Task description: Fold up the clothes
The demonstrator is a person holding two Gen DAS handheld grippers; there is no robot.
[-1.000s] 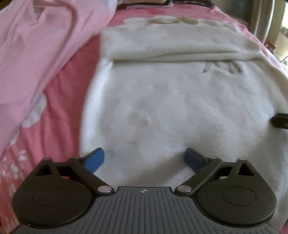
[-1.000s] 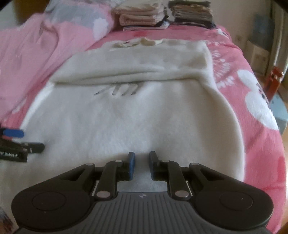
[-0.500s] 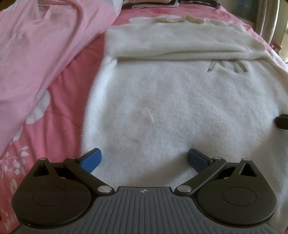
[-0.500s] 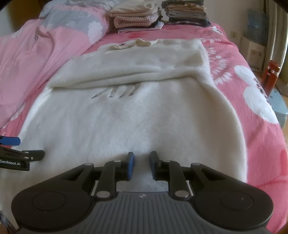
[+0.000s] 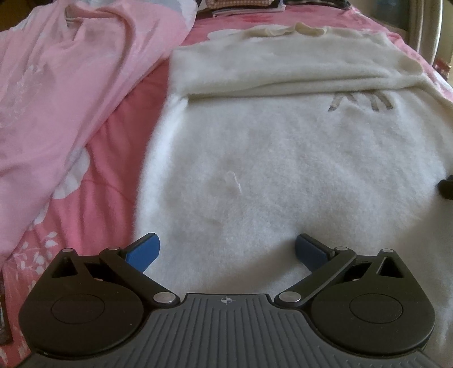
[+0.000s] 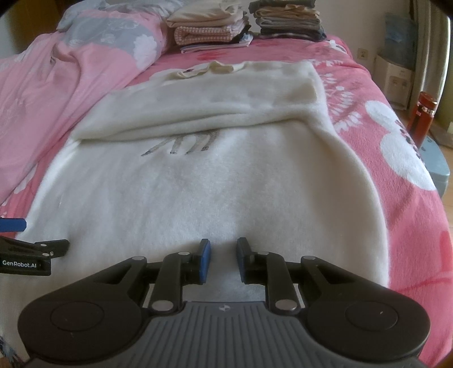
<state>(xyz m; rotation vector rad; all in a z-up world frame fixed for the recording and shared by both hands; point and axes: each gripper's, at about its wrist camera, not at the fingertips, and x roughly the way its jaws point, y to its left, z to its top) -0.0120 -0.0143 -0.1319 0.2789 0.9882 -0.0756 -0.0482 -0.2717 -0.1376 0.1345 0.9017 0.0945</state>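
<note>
A white fleece sweater (image 5: 283,155) lies flat on the pink bed, its sleeves folded across the chest above a grey print. My left gripper (image 5: 226,249) hovers over the near hem by the garment's left edge, jaws wide open and empty. My right gripper (image 6: 223,254) hovers over the hem nearer the right side (image 6: 212,184); its blue pads stand a narrow gap apart with no cloth pinched between them. The left gripper (image 6: 28,249) shows at the left edge of the right wrist view.
A rumpled pink duvet (image 5: 56,99) is heaped along the left of the bed. Two stacks of folded clothes (image 6: 212,31) (image 6: 288,19) sit at the far end. A red bottle (image 6: 423,116) stands on the floor past the bed's right edge.
The left gripper has tilted slightly and its picture has sharpened. The right gripper's jaws stand a touch wider. The sweater has not moved.
</note>
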